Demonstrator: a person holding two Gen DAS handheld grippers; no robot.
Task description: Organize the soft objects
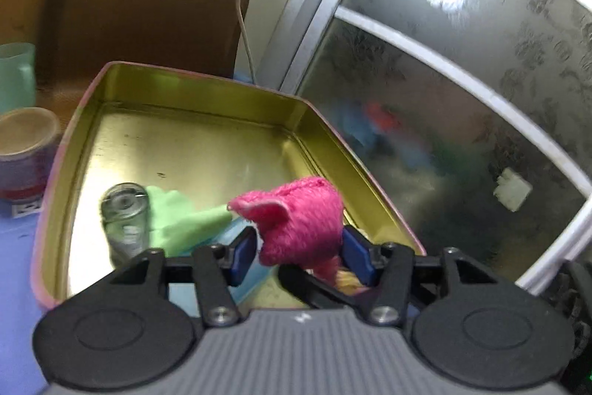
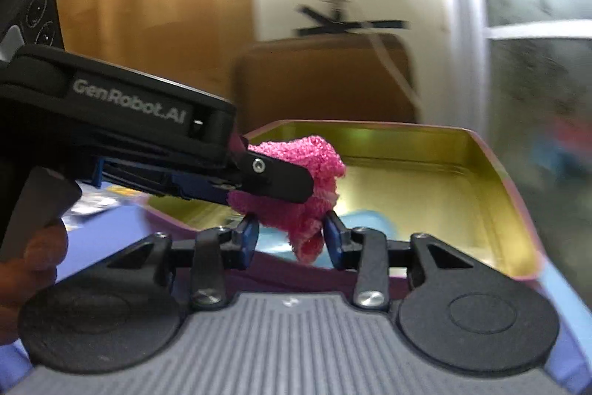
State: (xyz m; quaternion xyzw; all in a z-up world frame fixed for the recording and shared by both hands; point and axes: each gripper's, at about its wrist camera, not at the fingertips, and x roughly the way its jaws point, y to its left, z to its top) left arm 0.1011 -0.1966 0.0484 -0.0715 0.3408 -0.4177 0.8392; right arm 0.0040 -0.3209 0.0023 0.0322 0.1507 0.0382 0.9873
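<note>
While both claws meet on it, the fuzzy hot-pink knitted toy (image 1: pixel 301 221) sits pinched in the left gripper (image 1: pixel 300 248), held over the near edge of the gold-lined rectangular tin (image 1: pixel 207 87). Right gripper (image 2: pixel 290 234) w/ pads approx. touching the toy's lower end; can't tell if clamped. Green cloth (image 1: pixel 181 219) & clear jar (image 1: pixel 124 217) lie inside.

One pink cloth (image 1: pixel 299 221), one green cloth (image 1: pixel 185 221), one tin (image 1: pixel 192 91), one jar (image 1: pixel 124 217) (lying down), two cups (image 1: pixel 26 150).
</note>
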